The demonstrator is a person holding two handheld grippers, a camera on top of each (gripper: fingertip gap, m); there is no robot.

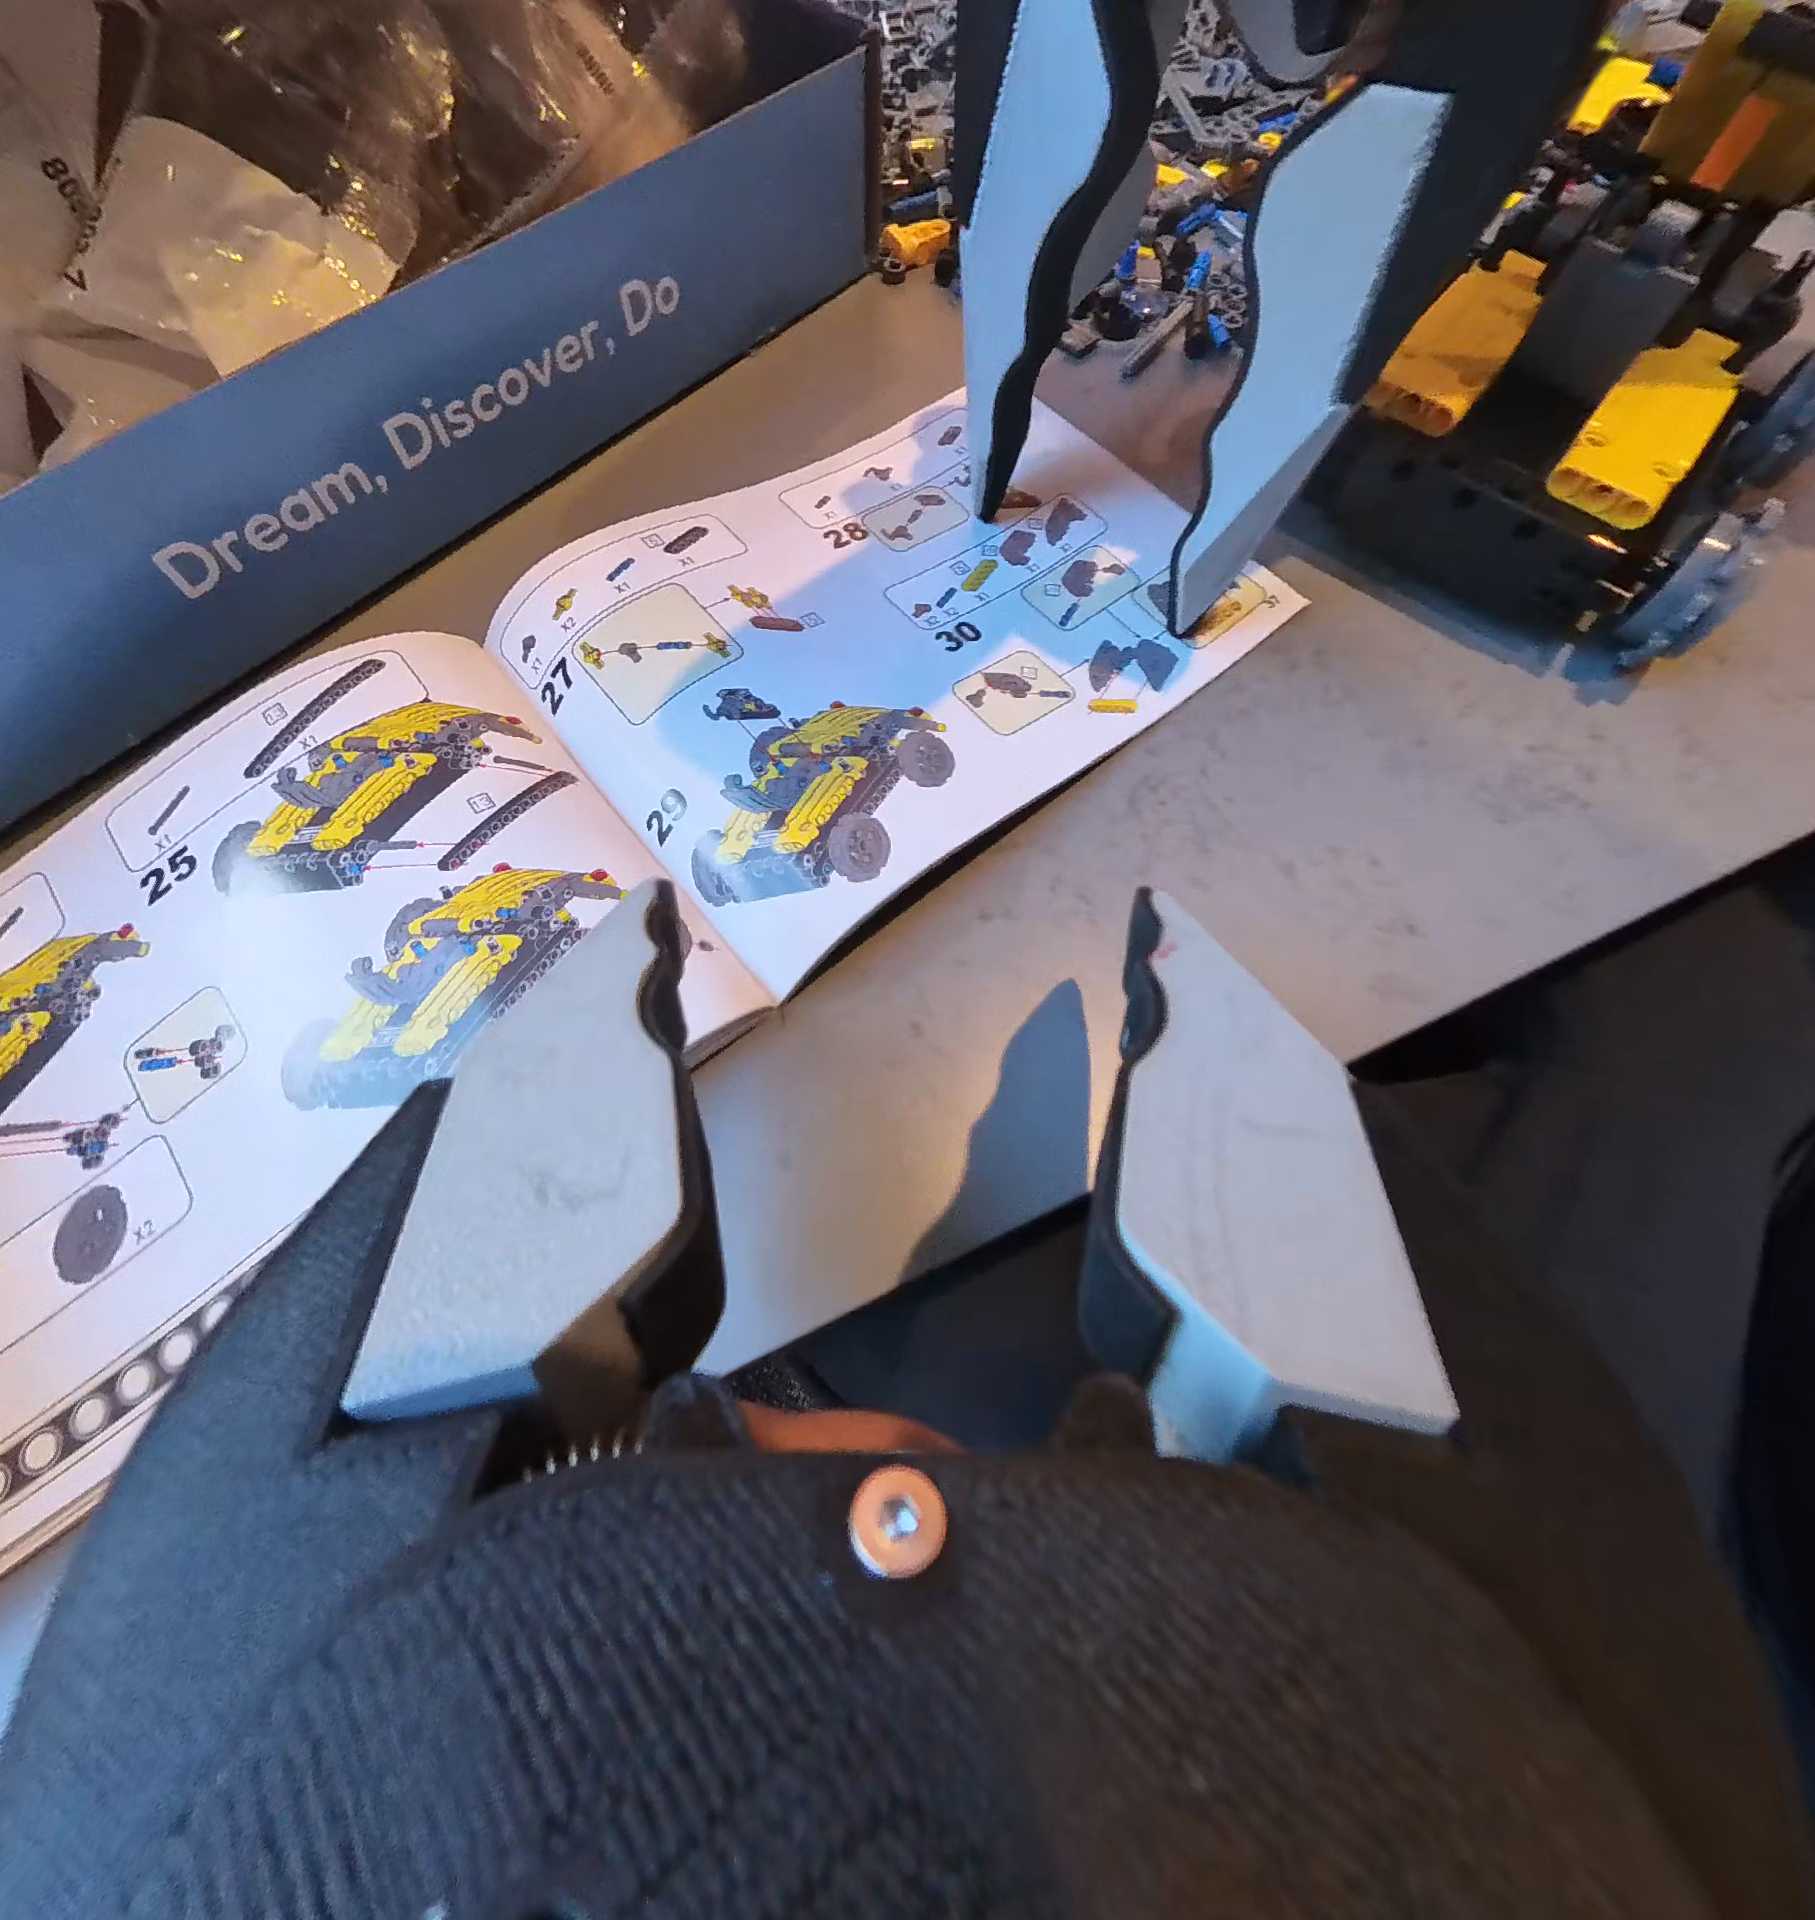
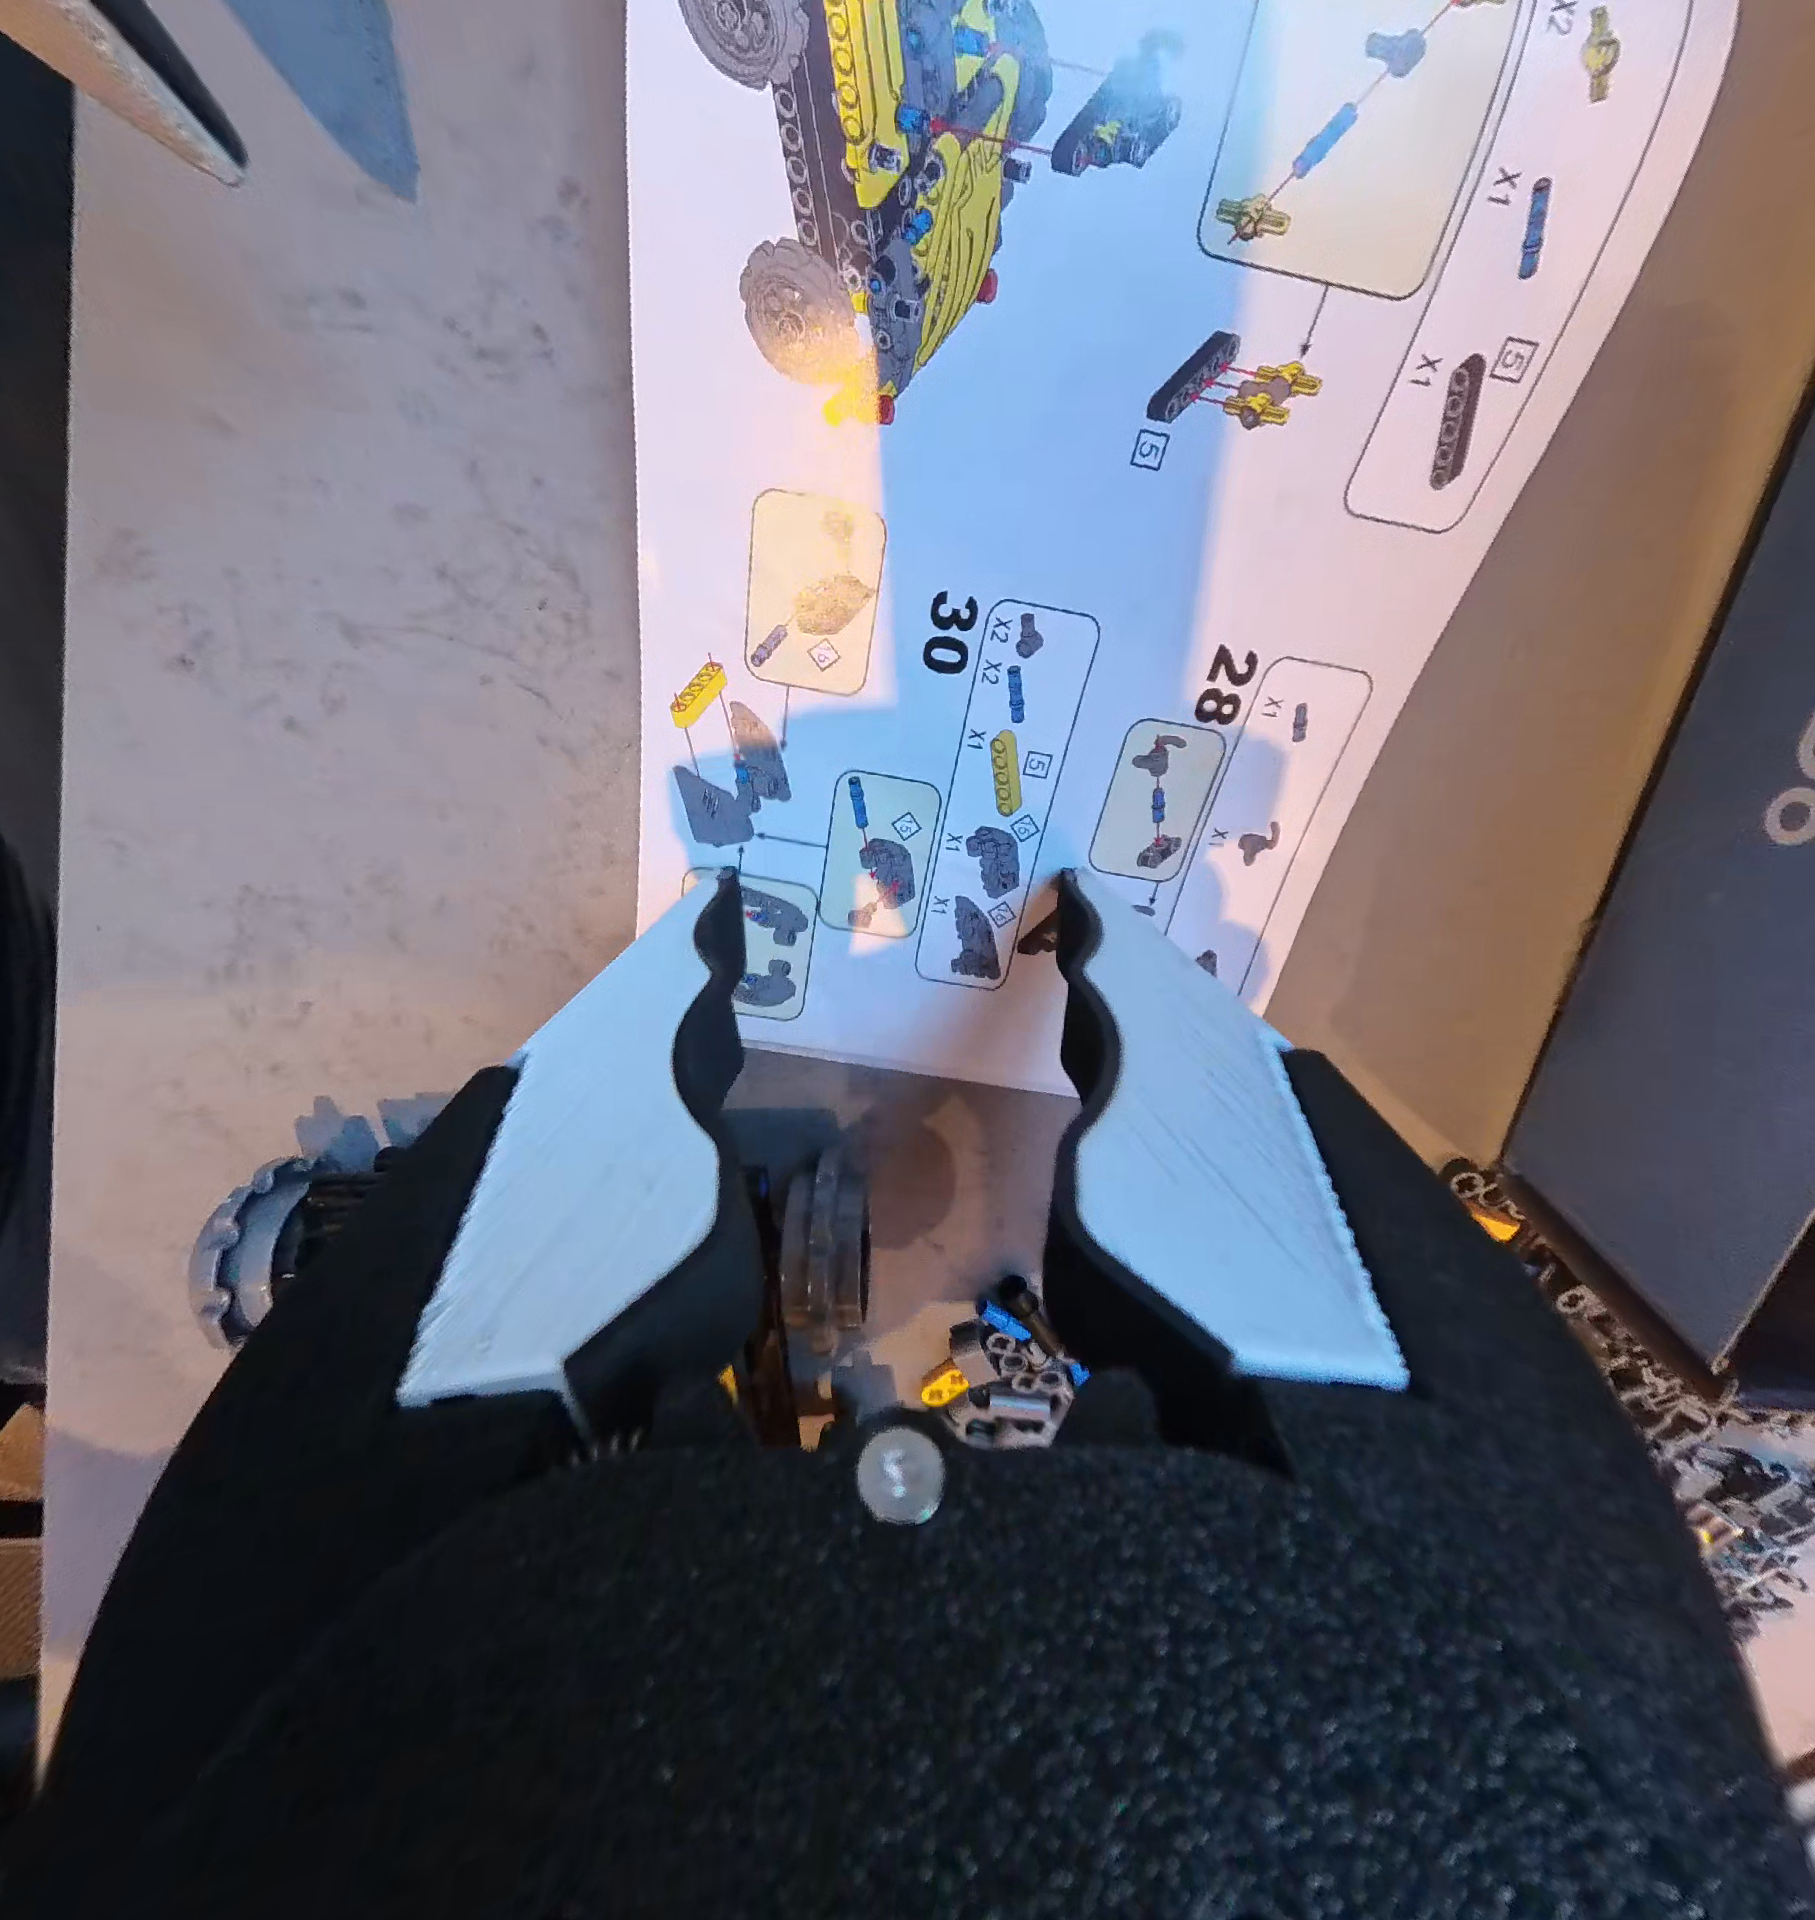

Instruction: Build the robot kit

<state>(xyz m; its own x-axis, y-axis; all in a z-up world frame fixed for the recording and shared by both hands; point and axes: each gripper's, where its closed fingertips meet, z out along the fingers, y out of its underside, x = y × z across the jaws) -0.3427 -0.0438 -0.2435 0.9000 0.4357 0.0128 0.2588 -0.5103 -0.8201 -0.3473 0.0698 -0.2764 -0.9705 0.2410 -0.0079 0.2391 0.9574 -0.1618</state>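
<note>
Both tongs stand spread and empty: right tongs touch their tips to the open white illustrated instruction booklet on the grey counter, left tongs hovering nearby, beside a half-built yellow-and-black brick vehicle.

Hobby or model-building workbench, indoors.

Grey mottled tabletop carries an open instruction booklet with numbered build steps for a yellow vehicle. A half-built yellow-and-black brick vehicle stands just beside the booklet's far page. Loose small parts in black, blue and yellow lie scattered behind. A dark cardboard box along the booklet holds clear plastic bags. Warm, low light with long shadows.
</note>
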